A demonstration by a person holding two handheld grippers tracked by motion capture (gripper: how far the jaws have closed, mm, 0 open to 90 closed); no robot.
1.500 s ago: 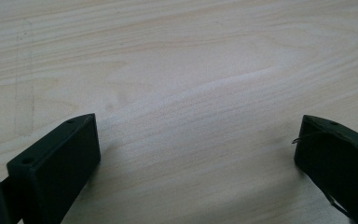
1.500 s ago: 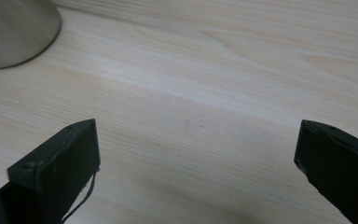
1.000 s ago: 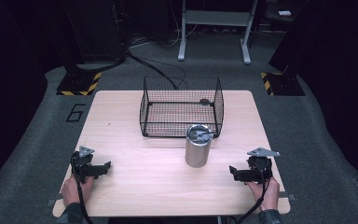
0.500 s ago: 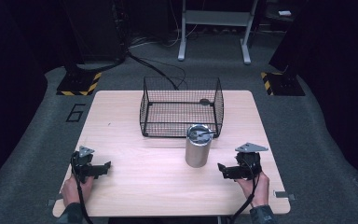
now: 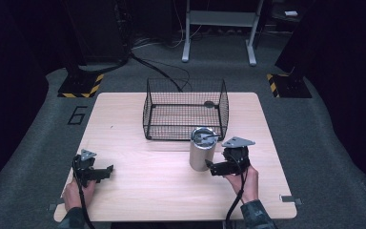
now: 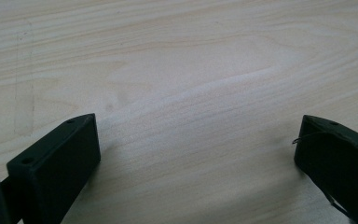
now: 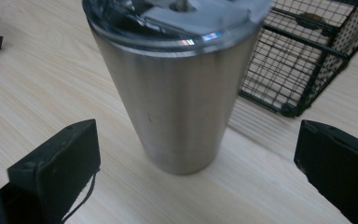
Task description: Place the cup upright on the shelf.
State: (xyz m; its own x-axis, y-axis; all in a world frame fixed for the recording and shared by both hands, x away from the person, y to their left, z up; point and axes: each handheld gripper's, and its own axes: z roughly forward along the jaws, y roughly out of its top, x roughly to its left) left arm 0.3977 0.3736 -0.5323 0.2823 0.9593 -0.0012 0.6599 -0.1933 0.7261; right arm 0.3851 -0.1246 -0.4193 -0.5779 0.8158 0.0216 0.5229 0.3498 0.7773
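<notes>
Near the person, the left gripper (image 5: 106, 170) rests low on the wooden table (image 5: 138, 191), at the near left. Its jaws are wide open and hold nothing; only bare wood lies between them. The right gripper (image 5: 211, 166) is a bit farther in, on the right side, right beside the shiny metal cup (image 5: 202, 149). Its jaws are wide open too, and the cup (image 7: 177, 93) stands upright just in front of the gap, not yet held. I think the step now is reaching for the cup. Next, the right gripper should slide forward around the cup and squeeze gently. Farther away, just behind the cup, stands a black wire basket (image 5: 186, 110), maybe where the cup should go.
</notes>
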